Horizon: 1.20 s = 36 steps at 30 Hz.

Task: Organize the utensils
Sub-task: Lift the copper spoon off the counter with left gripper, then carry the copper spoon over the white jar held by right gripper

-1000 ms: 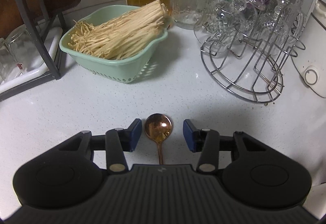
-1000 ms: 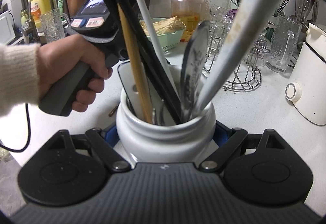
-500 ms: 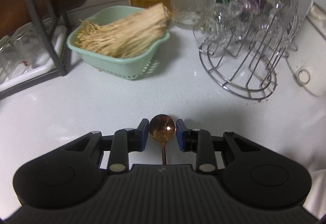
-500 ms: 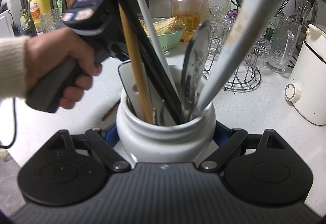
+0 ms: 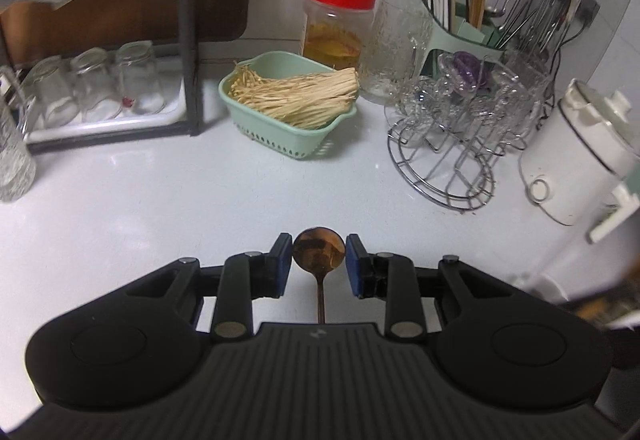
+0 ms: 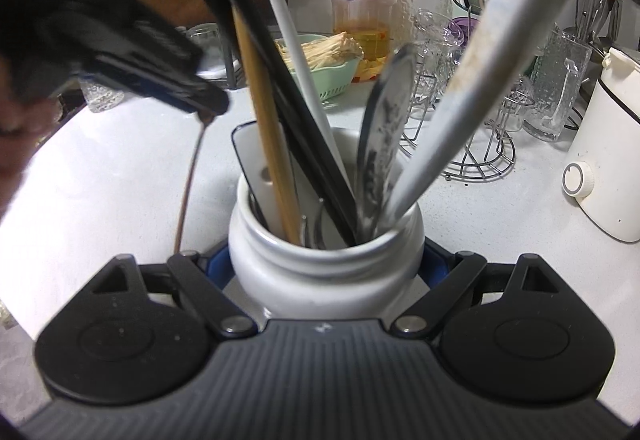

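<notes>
My left gripper point(image 5: 319, 260) is shut on the bowl of a copper spoon point(image 5: 319, 250) and holds it above the white counter point(image 5: 160, 208). In the right wrist view the left gripper point(image 6: 206, 108) is at the upper left with the spoon point(image 6: 188, 184) hanging handle-down from it, left of the jar. My right gripper point(image 6: 326, 260) is shut on a white ceramic utensil jar point(image 6: 326, 264), its pads against the jar's sides. The jar holds several utensils: a wooden handle point(image 6: 264, 108), black handles, a white ladle handle point(image 6: 472, 80) and a dark spatula point(image 6: 384, 144).
A green basket of enoki mushrooms point(image 5: 292, 104), a red-lidded jar point(image 5: 338, 28), a glass pitcher point(image 5: 394, 48) and a wire glass rack point(image 5: 464, 136) stand at the back. A white kettle point(image 5: 580, 156) is at the right. Glasses on a dish rack point(image 5: 96, 92) are at the left.
My left gripper closed on the spoon's bowl and lifted it off the counter, up and toward the jar. The right gripper kept holding the jar still.
</notes>
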{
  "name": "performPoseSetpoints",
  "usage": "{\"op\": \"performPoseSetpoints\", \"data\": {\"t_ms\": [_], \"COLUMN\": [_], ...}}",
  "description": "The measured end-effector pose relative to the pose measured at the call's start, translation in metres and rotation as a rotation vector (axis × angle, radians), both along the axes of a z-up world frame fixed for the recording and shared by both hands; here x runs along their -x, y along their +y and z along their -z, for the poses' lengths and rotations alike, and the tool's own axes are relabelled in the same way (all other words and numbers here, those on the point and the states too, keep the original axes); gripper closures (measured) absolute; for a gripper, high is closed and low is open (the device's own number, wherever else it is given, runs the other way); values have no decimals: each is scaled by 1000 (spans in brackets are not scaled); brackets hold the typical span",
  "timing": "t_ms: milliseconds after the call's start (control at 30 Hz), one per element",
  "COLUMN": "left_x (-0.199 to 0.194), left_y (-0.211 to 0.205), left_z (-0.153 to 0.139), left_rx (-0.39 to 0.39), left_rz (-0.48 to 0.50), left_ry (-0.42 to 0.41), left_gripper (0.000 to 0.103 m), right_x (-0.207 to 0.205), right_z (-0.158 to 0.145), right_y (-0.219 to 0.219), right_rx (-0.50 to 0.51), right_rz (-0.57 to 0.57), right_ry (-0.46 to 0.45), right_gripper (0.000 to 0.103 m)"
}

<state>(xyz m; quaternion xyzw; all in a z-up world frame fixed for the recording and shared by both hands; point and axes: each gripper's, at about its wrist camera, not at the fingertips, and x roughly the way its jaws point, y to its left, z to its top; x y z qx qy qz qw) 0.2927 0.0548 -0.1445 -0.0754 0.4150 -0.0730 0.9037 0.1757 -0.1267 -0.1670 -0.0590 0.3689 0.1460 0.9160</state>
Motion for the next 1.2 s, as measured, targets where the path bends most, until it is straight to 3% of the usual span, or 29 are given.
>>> {"op": "performPoseSetpoints", "data": {"t_ms": [333, 800, 1200], "left_x": [55, 80, 99], "left_y": [7, 29, 39], "left_z": [-23, -56, -143], "left_rx": [11, 49, 123], "left_rz": [53, 95, 131], "left_ry": [-50, -90, -193], "left_gripper": [70, 70, 70], "right_x": [-3, -4, -2], "right_z": [1, 4, 4], "right_y": [12, 26, 29], "right_rx": [-1, 5, 11], "right_rz": [10, 50, 64], "right_ry": [-11, -32, -34], "right_gripper": [12, 12, 12]}}
